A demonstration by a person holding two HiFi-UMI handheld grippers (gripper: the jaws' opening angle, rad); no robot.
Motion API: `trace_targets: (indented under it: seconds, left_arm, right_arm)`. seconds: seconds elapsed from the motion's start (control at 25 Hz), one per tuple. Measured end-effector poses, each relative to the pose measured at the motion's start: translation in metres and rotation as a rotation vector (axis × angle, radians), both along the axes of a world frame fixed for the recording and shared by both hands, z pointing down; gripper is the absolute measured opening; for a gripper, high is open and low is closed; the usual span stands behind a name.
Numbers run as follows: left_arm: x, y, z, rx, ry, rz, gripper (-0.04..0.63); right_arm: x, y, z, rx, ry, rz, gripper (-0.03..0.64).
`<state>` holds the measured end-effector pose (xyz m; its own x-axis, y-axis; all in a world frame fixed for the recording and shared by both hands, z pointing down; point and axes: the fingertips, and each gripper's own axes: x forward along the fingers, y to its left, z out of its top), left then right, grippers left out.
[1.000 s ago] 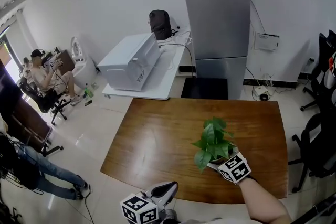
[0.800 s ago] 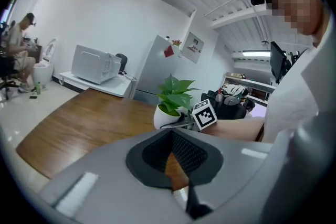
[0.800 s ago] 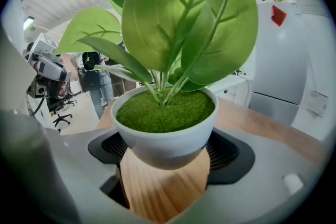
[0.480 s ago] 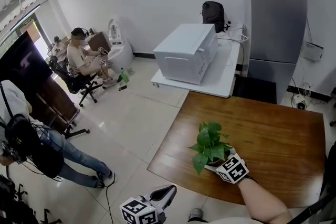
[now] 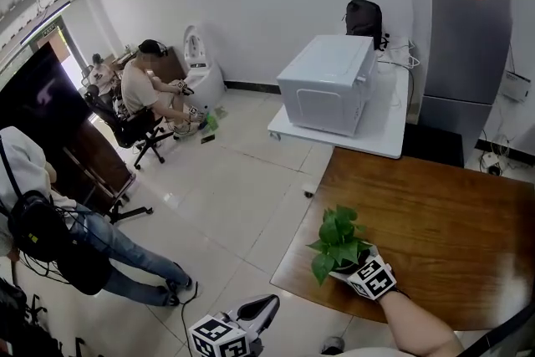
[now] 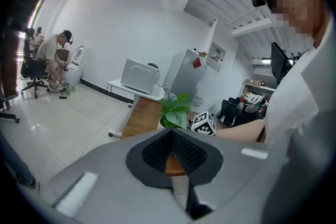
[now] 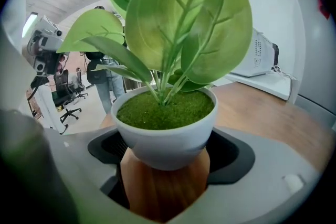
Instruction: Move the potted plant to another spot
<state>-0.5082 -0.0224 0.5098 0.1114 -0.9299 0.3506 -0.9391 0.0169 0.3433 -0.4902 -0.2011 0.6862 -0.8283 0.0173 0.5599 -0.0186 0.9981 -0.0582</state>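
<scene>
The potted plant (image 5: 338,240), green leaves in a small white pot (image 7: 165,135), sits between the pads of my right gripper (image 5: 341,265), which is shut on the pot. It is over the near left corner of the brown wooden table (image 5: 435,213); whether the pot touches the wood I cannot tell. My left gripper (image 5: 261,308) hangs off the table over the floor, jaws together and holding nothing. The left gripper view, past that gripper (image 6: 173,153), shows the plant (image 6: 176,108) and the right gripper's marker cube (image 6: 203,123).
A white boxy appliance (image 5: 328,84) stands on a low white table beyond the wooden one, with a grey fridge (image 5: 464,38) and a black backpack (image 5: 365,17) behind. One person sits at the far left (image 5: 150,92); another stands near the left edge (image 5: 50,238). Tiled floor lies left of the table.
My right gripper has carried the plant from the middle of the table's near side to its near left corner. The head view has swung left. The left gripper stays low, off the table.
</scene>
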Motion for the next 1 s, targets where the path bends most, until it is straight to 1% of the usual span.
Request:
trace_targets:
  seconds: [0.12,0.24,0.4,0.72,0.8,0.84,0.88,0.92,1.0]
  left_arm:
    - [-0.012,-0.002,0.000,0.011,0.005,0.001,-0.003]
    - [-0.016,-0.005,-0.003,0.027,0.008,-0.002,-0.003]
    - [-0.016,-0.009,-0.004,0.041,0.012,-0.001,-0.003]
    - [-0.015,-0.009,-0.002,0.034,0.005,0.000,-0.003]
    - [-0.012,-0.012,-0.002,0.035,0.000,0.011,-0.003]
    - [-0.011,-0.013,-0.003,0.035,-0.002,0.016,-0.003]
    - [-0.010,-0.014,-0.003,0.035,-0.002,0.020,-0.003]
    - [-0.009,-0.015,-0.003,0.035,-0.002,0.024,-0.004]
    - [-0.008,-0.018,-0.002,0.034,-0.001,0.032,-0.003]
  right_arm:
    - [-0.004,0.000,0.005,0.016,0.004,0.002,0.451]
    - [-0.002,0.000,0.004,0.014,-0.005,0.007,0.451]
    - [-0.001,0.000,0.004,0.002,-0.017,-0.002,0.455]
    - [0.001,0.001,0.004,0.003,-0.007,-0.046,0.460]
    - [0.001,0.002,0.004,-0.007,-0.019,-0.054,0.476]
    - [0.001,0.004,0.003,-0.016,-0.025,-0.062,0.495]
    - [0.002,0.006,0.003,-0.024,-0.028,-0.070,0.532]
    - [0.002,0.007,0.003,-0.028,-0.028,-0.076,0.552]
    - [0.004,0.006,0.001,-0.023,-0.028,-0.078,0.554]
